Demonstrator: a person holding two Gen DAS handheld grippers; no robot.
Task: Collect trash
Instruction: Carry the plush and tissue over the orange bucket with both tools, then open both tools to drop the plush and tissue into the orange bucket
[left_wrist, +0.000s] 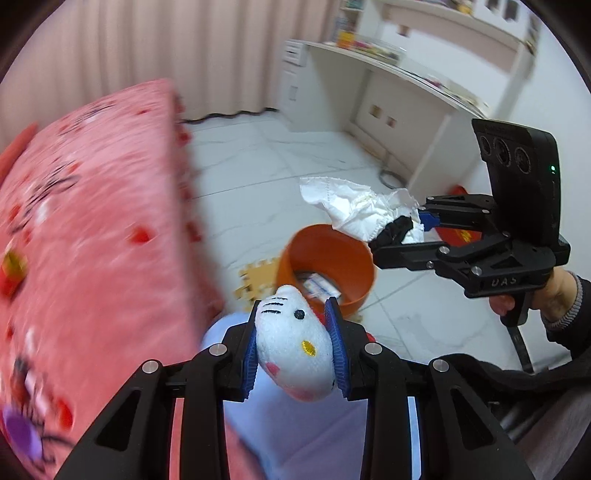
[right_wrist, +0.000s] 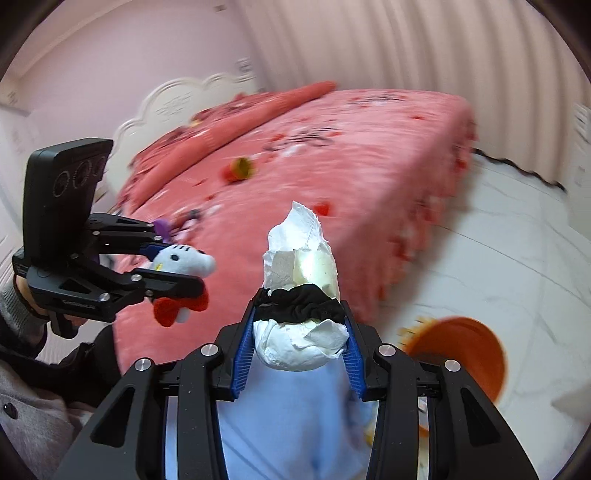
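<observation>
Orange bin (left_wrist: 328, 266) waits on the floor just ahead of and below our left tongs (left_wrist: 295, 347), clamped on a plush cat (left_wrist: 295, 350), while our right tongs (right_wrist: 299, 350), nearer its rim, grip crumpled tissue (right_wrist: 299, 258) bound with a black scrunchie (right_wrist: 299, 306).

Orange bin (left_wrist: 325, 266) mouth open, unobstructed above; bed (left_wrist: 96, 206) crowds left; tiled floor (left_wrist: 266, 173) beyond clear.

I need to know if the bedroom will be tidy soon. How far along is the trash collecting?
Some packaging already lies in the orange bin. In hand: the left gripper holds a plush cat toy, the right gripper a crumpled tissue wad. Still left: a yellow-red item on the bed.
</observation>
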